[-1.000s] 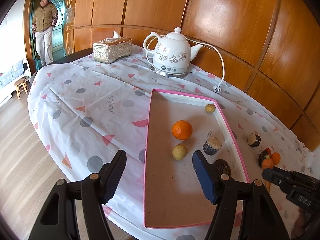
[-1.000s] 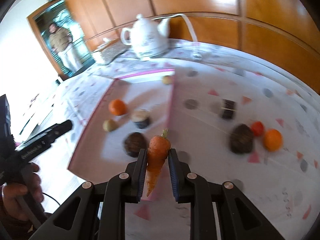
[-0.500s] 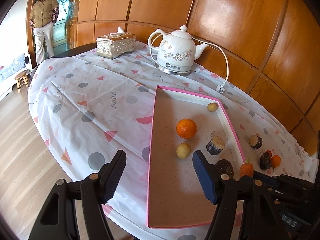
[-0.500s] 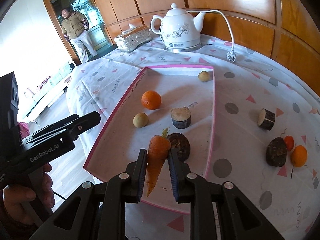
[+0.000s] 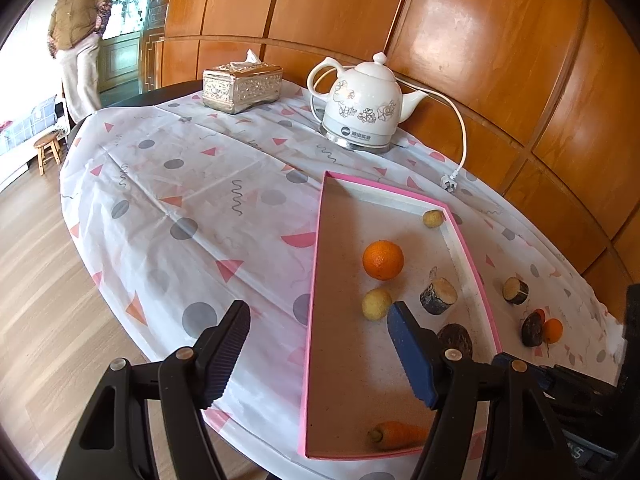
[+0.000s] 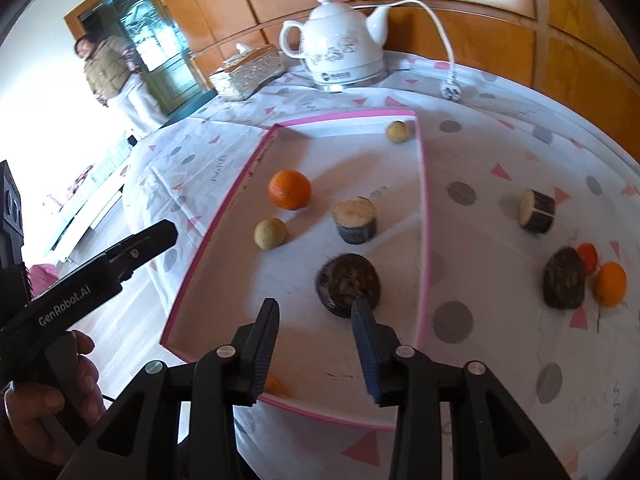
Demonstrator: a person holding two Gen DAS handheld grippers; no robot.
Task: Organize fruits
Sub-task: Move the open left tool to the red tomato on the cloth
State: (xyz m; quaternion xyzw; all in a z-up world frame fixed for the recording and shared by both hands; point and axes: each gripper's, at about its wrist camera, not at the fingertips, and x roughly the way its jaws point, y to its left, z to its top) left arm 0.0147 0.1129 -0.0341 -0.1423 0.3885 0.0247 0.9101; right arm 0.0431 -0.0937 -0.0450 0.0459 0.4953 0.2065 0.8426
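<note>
Wood-panelled wall, patterned tablecloth, pink-rimmed tray, wooden floor

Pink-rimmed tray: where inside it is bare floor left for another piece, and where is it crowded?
Free: the strip along the pink-rimmed tray's left wall, beside the orange and pale yellow ball, and the far end before the small yellow ball. Crowded: the right side around the cut log stub and dark brown lump; the carrot takes the near corner.

Both wrist views down onto tray
</note>
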